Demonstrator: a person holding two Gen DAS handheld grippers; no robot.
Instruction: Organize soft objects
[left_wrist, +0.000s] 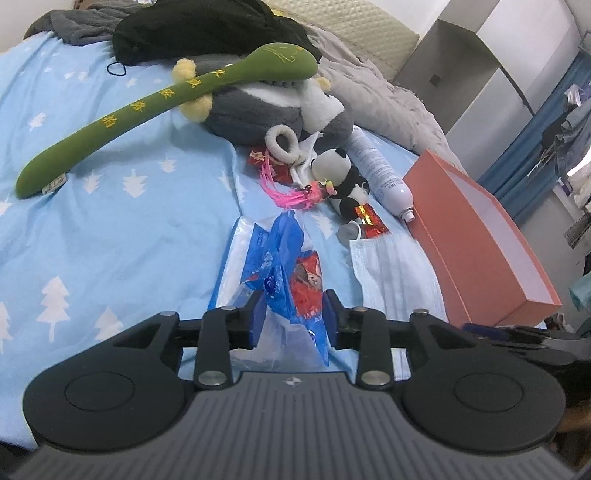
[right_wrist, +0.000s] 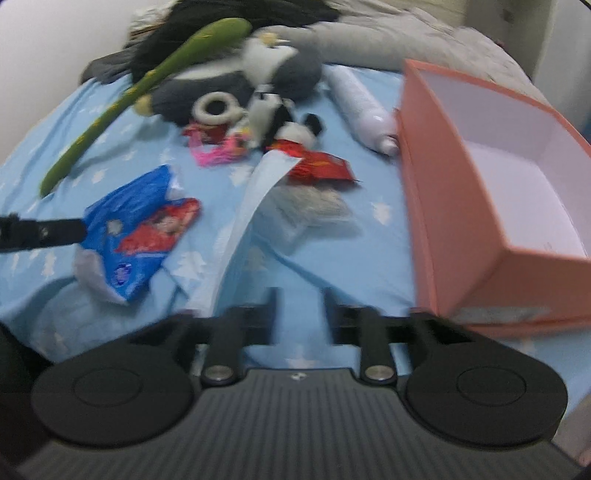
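Straddling blue wrapper (left_wrist: 286, 266), left gripper (left_wrist: 294, 314) (parted)

I see the soft stuff scattered on the blue tree-print bedsheet (left_wrist: 110, 229). Long green plush spoon (left_wrist: 155, 110) lies diagonally, bowl end propped on the grey-and-white plush toy (left_wrist: 266, 110). Small panda plush (left_wrist: 343, 177) lies just in front of it, beside a fluffy white ring (left_wrist: 282, 142). Crumpled blue plastic bag (left_wrist: 291, 266) sits nearest me, standing up off the sheet. Pale blue face mask (left_wrist: 391, 273) lies flat next to the orange box (left_wrist: 476, 243).
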